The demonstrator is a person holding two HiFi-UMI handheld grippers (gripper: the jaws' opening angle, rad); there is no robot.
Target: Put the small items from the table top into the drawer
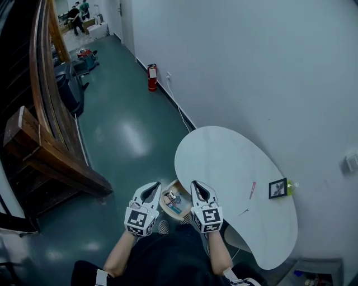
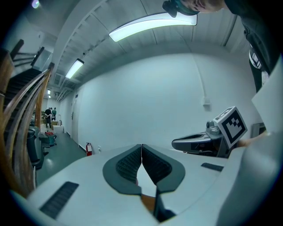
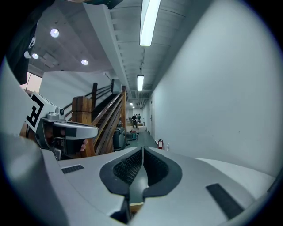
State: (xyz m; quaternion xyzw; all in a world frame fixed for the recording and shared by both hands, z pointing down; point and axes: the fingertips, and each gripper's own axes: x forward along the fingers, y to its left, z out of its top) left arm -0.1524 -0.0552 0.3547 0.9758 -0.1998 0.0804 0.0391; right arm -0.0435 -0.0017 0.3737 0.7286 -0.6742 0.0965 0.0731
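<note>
The wooden drawer (image 1: pixel 165 196) stands open under the near-left edge of the white table (image 1: pixel 224 156), with several small items inside. On the table top lie a pink pen (image 1: pixel 253 190), a small black picture frame (image 1: pixel 278 188), a green bit (image 1: pixel 291 186) beside it and a thin dark stick (image 1: pixel 244 212). My left gripper (image 1: pixel 152 188) (image 2: pixel 141 148) hovers left of the drawer, shut and empty. My right gripper (image 1: pixel 198 187) (image 3: pixel 142 152) hovers at the drawer's right side over the table edge, also shut with nothing between its pads.
A white wall runs along the right behind the table. A red fire extinguisher (image 1: pixel 151 77) stands on the green floor by the wall. A wooden staircase (image 1: pixel 50 151) fills the left. People stand far down the corridor (image 1: pixel 78 14). A bin (image 1: pixel 313 273) sits at the lower right.
</note>
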